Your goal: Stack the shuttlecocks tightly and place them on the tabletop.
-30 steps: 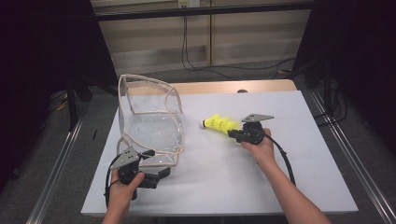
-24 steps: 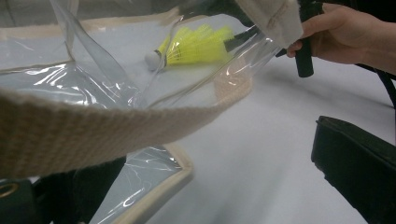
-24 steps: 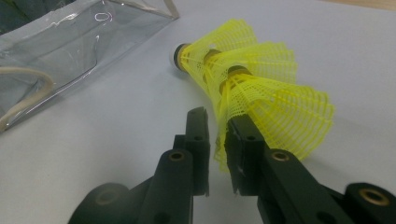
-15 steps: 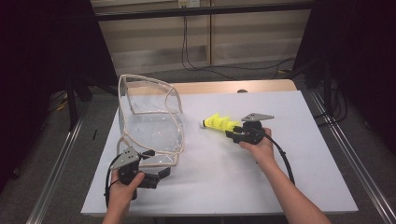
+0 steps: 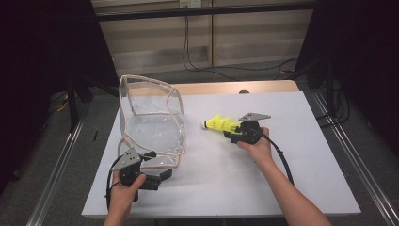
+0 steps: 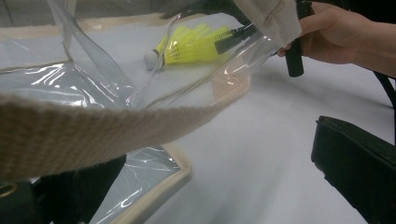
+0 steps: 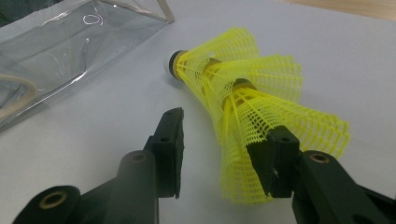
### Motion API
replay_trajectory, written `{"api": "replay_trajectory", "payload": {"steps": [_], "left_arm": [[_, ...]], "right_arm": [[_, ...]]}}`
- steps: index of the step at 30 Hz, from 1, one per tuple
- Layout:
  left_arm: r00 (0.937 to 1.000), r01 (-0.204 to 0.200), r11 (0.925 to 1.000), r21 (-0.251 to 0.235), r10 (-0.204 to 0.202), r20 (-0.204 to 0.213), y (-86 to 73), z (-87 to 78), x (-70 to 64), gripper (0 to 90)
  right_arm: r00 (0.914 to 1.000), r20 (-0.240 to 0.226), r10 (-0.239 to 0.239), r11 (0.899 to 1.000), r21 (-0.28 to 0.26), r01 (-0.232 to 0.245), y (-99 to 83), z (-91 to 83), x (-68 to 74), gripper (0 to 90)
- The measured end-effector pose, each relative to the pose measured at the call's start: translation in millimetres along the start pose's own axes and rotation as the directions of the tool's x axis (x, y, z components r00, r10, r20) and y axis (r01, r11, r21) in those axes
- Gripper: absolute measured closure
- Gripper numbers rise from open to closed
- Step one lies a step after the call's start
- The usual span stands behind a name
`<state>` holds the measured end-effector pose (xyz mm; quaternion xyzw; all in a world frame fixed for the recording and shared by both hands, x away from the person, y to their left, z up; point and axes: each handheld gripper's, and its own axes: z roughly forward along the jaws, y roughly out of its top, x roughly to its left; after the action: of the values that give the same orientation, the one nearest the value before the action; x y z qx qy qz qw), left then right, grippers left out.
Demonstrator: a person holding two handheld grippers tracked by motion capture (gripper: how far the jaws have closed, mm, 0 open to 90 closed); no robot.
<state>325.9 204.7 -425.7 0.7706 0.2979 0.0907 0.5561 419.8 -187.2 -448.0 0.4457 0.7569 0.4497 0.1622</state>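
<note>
A stack of yellow shuttlecocks [image 7: 243, 98] is seen lying on its side on the white counter [image 5: 301, 169], three net-like plastic skirts nested one in another, with a white cork tip ringed in black pointing toward the clear bag [image 5: 150, 127]. The stack rests just beside the bag, apart from it. The right gripper [image 7: 224, 154] is held at the skirt end with its fingers spread: one finger [image 7: 275, 158] is pressed into the widest skirt, while the other stands off on bare counter. The bag, of clear plastic trimmed with beige webbing, stands open at the left; its webbing strap crosses the left gripper view. Whether the left gripper [image 5: 157, 178] has its fingers apart or together cannot be told. No brand, label or writing can be read
</note>
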Motion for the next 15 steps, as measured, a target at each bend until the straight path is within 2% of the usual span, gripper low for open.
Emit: {"api": "replay_trajectory", "payload": {"steps": [2, 7, 15], "left_arm": [[1.0000, 0.005, 1.0000, -0.005, -0.005, 0.000, 0.0, 0.0, -0.3, 3.3], [1.0000, 0.003, 1.0000, 0.002, -0.003, 0.002, -0.3, 0.3, 0.0, 3.3], [1.0000, 0.003, 1.0000, 0.006, -0.003, 0.000, -0.7, 1.2, 0.0, 3.3]], "right_arm": [[1.0000, 0.002, -0.004, 1.000, 0.001, 0.004, 1.3, 2.9, 0.3, 54.8], [1.0000, 0.006, -0.008, 1.000, 0.021, 0.008, 2.2, 10.7, 0.8, 55.6], [0.9999, 0.004, -0.015, 1.000, 0.025, 0.015, 2.5, 20.8, 3.3, 56.7]]}}
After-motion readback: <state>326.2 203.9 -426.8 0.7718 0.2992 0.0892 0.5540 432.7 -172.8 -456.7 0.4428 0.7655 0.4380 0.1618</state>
